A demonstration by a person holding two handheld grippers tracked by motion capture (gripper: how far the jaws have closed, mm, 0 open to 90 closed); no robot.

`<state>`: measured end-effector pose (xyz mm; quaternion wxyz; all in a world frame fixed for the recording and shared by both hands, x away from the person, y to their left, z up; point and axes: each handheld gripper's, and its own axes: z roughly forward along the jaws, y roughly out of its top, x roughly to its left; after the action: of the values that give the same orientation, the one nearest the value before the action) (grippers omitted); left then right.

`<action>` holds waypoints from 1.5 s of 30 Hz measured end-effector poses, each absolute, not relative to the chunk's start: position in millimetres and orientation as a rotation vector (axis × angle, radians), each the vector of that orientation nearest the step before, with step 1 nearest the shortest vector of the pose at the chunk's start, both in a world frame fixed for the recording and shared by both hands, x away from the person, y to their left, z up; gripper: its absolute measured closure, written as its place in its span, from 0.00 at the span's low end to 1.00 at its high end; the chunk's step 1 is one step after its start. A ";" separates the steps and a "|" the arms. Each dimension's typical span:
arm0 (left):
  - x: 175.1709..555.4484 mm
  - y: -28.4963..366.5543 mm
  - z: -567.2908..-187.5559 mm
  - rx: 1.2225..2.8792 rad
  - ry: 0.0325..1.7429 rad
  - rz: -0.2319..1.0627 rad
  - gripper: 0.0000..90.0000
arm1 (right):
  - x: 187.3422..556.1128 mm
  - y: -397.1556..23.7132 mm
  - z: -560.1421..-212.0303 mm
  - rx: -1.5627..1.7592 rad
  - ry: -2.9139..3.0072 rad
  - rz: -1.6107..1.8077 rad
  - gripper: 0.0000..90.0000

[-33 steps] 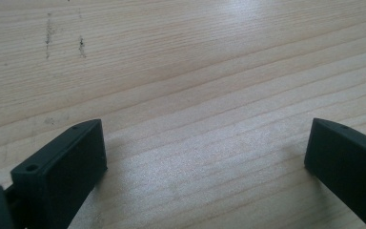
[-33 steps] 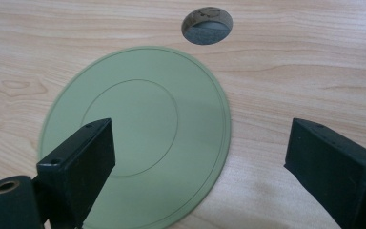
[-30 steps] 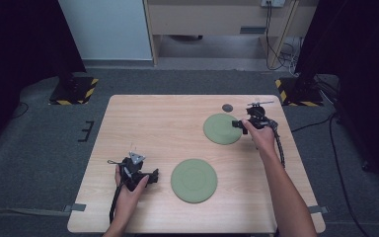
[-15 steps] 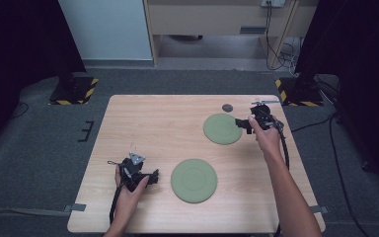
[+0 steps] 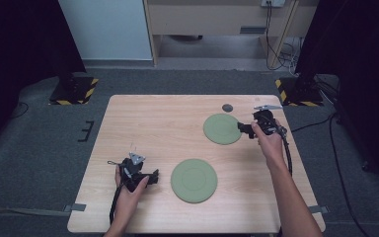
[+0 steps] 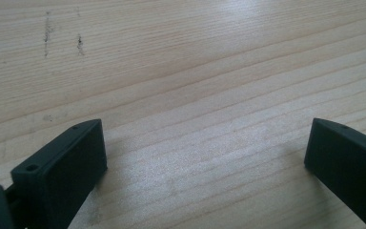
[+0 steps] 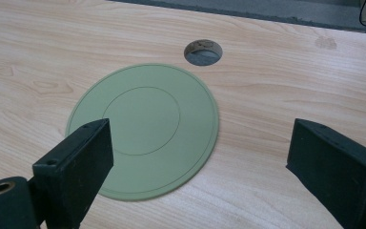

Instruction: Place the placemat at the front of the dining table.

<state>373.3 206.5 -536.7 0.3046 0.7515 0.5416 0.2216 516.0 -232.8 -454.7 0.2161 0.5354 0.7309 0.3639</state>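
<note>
Two flat round green mats lie on the wooden table (image 5: 168, 123). One mat (image 5: 194, 180) lies near the front middle, the other mat (image 5: 222, 129) (image 7: 145, 126) at the back right. My left gripper (image 5: 153, 177) (image 6: 205, 157) rests on the table left of the front mat, open, with bare wood between its jaws. My right gripper (image 5: 242, 128) (image 7: 198, 162) hovers at the right edge of the back mat, open, nothing held; the mat's near edge lies between its jaws.
A round cable hole (image 5: 227, 107) (image 7: 203, 51) sits in the table just behind the back mat. Cables trail from both grippers. Yellow-black striped stand bases (image 5: 74, 89) sit on the grey floor at both far corners.
My right gripper has drawn back slightly to the right, off the back mat's edge. The left gripper has stayed put.
</note>
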 end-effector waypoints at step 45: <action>372.5 206.1 -536.7 1.989 1.439 0.590 0.00 | 451.8 -244.5 -460.1 1.404 2.036 1.093 0.07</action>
<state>372.5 206.1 -536.7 0.3037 0.7506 0.5430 0.2225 451.8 -244.5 -460.1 0.2173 0.5070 0.7350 0.3945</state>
